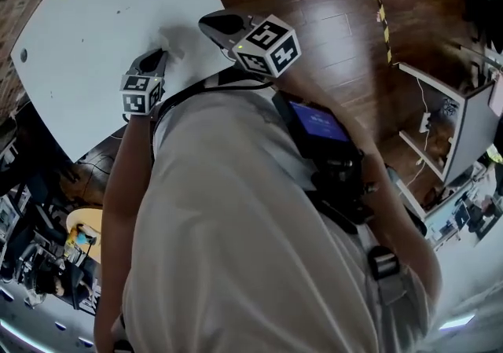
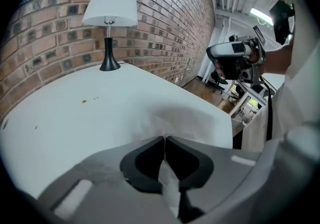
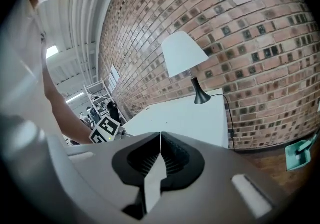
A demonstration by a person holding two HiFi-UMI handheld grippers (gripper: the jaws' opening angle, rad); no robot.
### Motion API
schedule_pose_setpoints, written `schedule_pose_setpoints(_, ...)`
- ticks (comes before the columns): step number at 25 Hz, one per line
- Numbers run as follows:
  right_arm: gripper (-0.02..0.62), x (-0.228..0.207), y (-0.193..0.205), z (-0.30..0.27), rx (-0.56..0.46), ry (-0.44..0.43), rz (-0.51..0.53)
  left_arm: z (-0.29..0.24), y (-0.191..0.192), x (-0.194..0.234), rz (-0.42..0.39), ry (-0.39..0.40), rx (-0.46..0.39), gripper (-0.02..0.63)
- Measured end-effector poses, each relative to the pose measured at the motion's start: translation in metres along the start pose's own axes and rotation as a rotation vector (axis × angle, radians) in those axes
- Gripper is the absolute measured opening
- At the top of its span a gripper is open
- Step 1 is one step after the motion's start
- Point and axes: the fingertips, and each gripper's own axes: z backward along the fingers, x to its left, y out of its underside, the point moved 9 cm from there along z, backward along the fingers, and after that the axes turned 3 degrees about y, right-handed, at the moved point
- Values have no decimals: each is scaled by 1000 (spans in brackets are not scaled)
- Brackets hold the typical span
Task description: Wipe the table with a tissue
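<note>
1. Tissue (image 2: 176, 119) slip is my nearest worry. My left claw (image 2: 164, 140) is closed tight on one thin pinch of it, with the rest spread on the white bench (image 2: 65, 128) just ahead. A hard drag could tear it or pull it free.
2. Tilted down like this, pressing too steeply could scrape my own tips on the bench instead of the paper.
3. My right claw (image 3: 160, 135) is closed on nothing and held up off the bench beside me. A wide sweep could bump the two together.
4. Small brown specks (image 2: 84, 101) lie further out, and short strokes may miss them.
5. Farthest off, the lamp (image 2: 110, 18) stands by the wall, and an overlong push might knock it.
</note>
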Motion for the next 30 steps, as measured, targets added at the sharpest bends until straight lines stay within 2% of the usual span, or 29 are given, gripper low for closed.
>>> schedule_pose_setpoints(2,10,-1,-1,-2,3,-15,-2,6,1,6,23,-56,-3,14)
schedule_pose_setpoints(5,10,-3,1,0,18,-4,-11,11,7,21,102,-142,-20,14)
schedule_pose_setpoints(10,10,5,5,-12,20,24,-37,34,16,68,167,-282,-24,15)
schedule_pose_setpoints(12,9,8,8,-14,17,36,-47,44,18,87,210,-331,-57,15)
schedule_pose_setpoints(14,11,10,11,-11,16,55,-58,48,16,102,230,-332,-92,15)
schedule_pose_setpoints(19,9,18,16,-11,8,116,-93,46,-4,149,200,-273,-110,15)
schedule_pose_setpoints(24,9,23,20,-3,-7,178,-133,29,-31,178,115,-219,-127,15)
schedule_pose_setpoints(26,9,24,22,0,-8,199,-145,23,-42,185,88,-228,-117,15)
schedule_pose_setpoints(30,9,26,26,5,-19,230,-164,12,-56,191,41,-307,-105,15)
